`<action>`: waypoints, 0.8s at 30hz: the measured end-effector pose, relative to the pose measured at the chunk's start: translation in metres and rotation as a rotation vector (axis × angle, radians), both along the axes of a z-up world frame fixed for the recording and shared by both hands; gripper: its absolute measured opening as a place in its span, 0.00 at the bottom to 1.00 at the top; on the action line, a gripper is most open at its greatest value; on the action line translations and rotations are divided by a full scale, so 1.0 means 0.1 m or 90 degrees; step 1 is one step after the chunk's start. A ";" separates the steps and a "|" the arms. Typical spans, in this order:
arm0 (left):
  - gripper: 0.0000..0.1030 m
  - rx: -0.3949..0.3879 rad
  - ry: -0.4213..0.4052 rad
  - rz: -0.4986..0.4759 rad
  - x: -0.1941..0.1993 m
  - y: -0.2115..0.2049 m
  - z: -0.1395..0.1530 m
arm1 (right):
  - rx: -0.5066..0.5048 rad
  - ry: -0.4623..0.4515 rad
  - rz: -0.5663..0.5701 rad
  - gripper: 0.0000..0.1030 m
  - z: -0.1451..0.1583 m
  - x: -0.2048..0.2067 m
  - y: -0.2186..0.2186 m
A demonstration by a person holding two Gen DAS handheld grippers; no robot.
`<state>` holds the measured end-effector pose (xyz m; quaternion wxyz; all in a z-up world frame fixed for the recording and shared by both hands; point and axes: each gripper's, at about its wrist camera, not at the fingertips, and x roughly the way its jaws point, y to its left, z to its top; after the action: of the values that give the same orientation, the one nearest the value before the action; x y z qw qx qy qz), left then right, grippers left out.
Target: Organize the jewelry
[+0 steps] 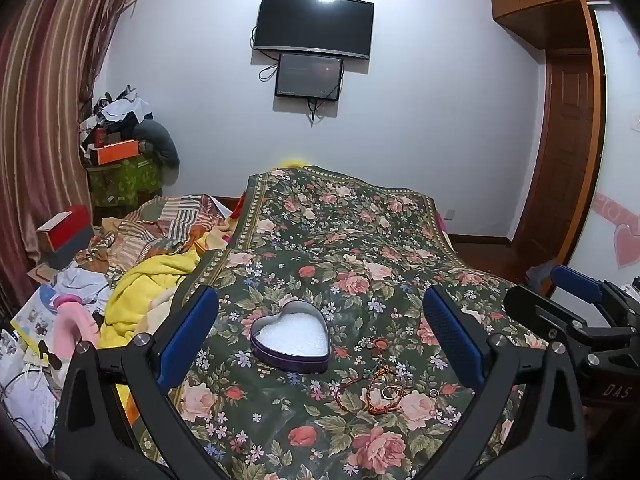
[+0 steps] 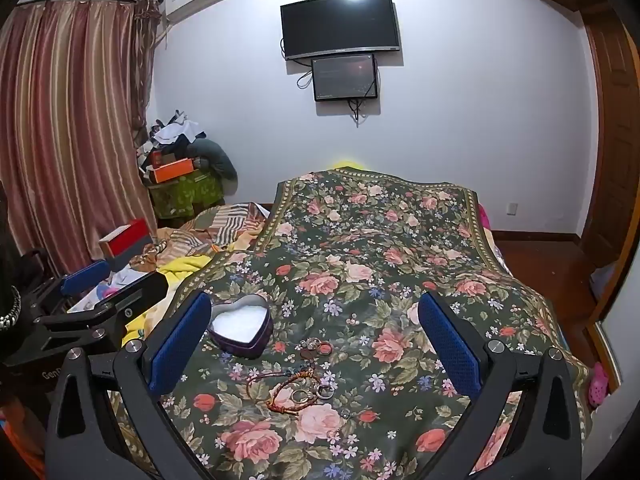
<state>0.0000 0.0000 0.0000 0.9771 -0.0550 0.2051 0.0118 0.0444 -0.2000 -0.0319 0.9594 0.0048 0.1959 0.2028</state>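
A purple heart-shaped tin point(image 1: 291, 337) with white padding lies open on the floral bedspread point(image 1: 340, 240); it also shows in the right wrist view point(image 2: 241, 331). Loose jewelry lies to its right: red cord bracelets point(image 1: 370, 396) point(image 2: 286, 390), rings point(image 1: 390, 391) point(image 2: 316, 394) and a small cluster of pieces point(image 1: 374, 345) point(image 2: 314, 347). My left gripper point(image 1: 320, 332) is open and empty above the tin. My right gripper point(image 2: 316, 336) is open and empty above the jewelry. Each gripper shows at the edge of the other's view point(image 1: 576, 312) point(image 2: 92, 300).
Crumpled blankets point(image 1: 160, 248) and clutter point(image 1: 48, 320) lie left of the bedspread. A pile of boxes and clothes point(image 1: 124, 148) stands by the curtain. A television point(image 1: 314, 26) hangs on the far wall. A wooden door point(image 1: 560, 152) is on the right.
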 end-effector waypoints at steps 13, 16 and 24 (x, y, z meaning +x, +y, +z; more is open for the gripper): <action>1.00 -0.003 0.001 -0.001 0.02 0.00 -0.02 | 0.000 0.001 0.000 1.00 0.01 0.00 0.01; 1.00 -0.003 0.002 -0.002 0.02 0.00 -0.02 | 0.000 0.001 0.000 1.00 0.01 0.00 0.01; 1.00 -0.002 0.002 0.000 0.00 0.00 -0.01 | 0.000 0.002 0.000 1.00 0.01 -0.01 0.01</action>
<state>-0.0005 -0.0004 -0.0014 0.9767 -0.0563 0.2067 0.0117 0.0435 -0.1992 -0.0314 0.9591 0.0048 0.1971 0.2029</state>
